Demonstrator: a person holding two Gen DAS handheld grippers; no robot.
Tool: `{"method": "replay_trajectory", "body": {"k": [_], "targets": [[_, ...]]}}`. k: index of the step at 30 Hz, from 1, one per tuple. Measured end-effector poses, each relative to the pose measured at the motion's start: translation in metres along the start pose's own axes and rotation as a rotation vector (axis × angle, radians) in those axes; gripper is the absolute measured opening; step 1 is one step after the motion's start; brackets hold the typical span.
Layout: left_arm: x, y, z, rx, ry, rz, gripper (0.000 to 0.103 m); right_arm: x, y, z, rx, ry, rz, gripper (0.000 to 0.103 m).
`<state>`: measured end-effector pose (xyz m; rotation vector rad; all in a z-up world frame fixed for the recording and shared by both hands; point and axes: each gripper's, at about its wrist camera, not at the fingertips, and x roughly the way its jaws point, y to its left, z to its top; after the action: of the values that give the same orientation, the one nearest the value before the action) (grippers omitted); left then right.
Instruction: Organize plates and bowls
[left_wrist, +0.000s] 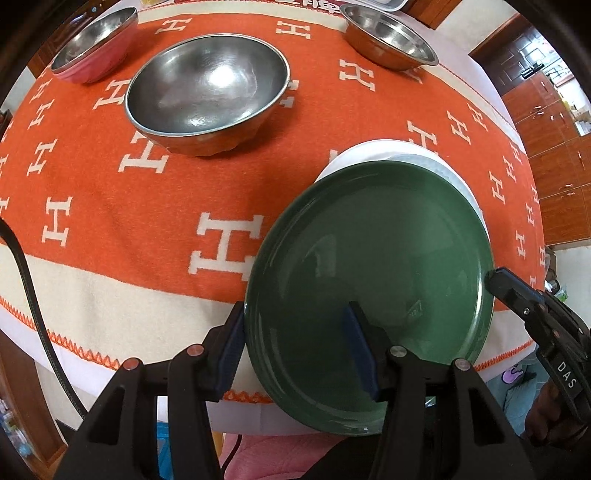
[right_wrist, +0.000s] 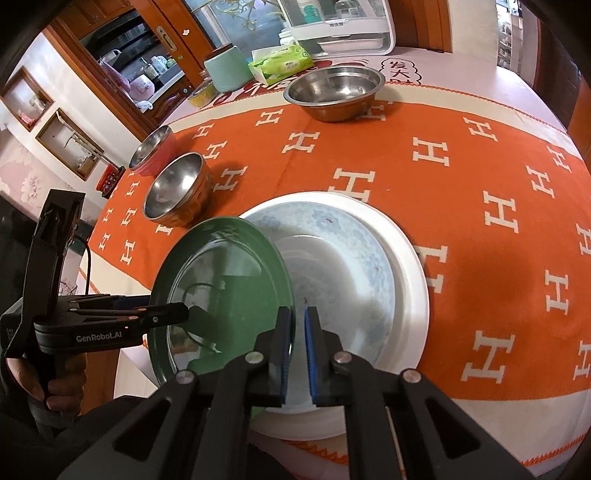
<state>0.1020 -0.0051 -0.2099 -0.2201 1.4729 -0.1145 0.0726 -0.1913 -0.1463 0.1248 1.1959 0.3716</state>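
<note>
The green plate (left_wrist: 369, 280) hangs tilted over the white plate (right_wrist: 410, 258) near the tabletop's near edge, its rim pinched in the right gripper's (right_wrist: 296, 354) narrow jaws. The left gripper's (left_wrist: 295, 347) half-open jaws straddle its left rim, both pointing steeply down.

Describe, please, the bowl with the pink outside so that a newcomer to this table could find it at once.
Start from the orange cloth with white H shapes that covers the table. Along its left edge, in the right wrist view, two metal bowls sit close together, well away from the stacked plates. The pink bowl is the farther one, behind the all-steel bowl, and only it has a pink outer wall.
</note>
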Motion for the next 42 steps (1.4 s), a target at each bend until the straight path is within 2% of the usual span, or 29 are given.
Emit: {"method": "replay_trajectory", "body": {"k": [11,15,20,28,35,42], "targets": [[-0.003,-0.017,0.008,0.030,-0.033,-0.006,0.050,-0.004,-0.019,0.005,0.022,-0.004,-0.005,0.007],[-0.002,-0.030,0.014,0.061,-0.033,-0.059,0.050,-0.007,-0.027,0.009,0.031,-0.016,-0.011,0.007],[0.001,-0.045,0.021,0.082,-0.028,-0.036,0.049,-0.012,-0.039,0.013,0.040,-0.028,-0.019,0.007],[-0.004,-0.043,0.018,0.004,-0.046,-0.013,0.049,-0.020,-0.053,0.011,0.026,-0.029,-0.002,0.007],[-0.018,-0.044,0.013,-0.063,-0.096,0.017,0.050,-0.028,-0.064,0.011,-0.013,-0.034,0.024,0.007],[-0.044,-0.053,0.023,-0.075,-0.153,0.020,0.051,-0.028,-0.069,0.022,-0.047,-0.030,0.032,0.008]]}}
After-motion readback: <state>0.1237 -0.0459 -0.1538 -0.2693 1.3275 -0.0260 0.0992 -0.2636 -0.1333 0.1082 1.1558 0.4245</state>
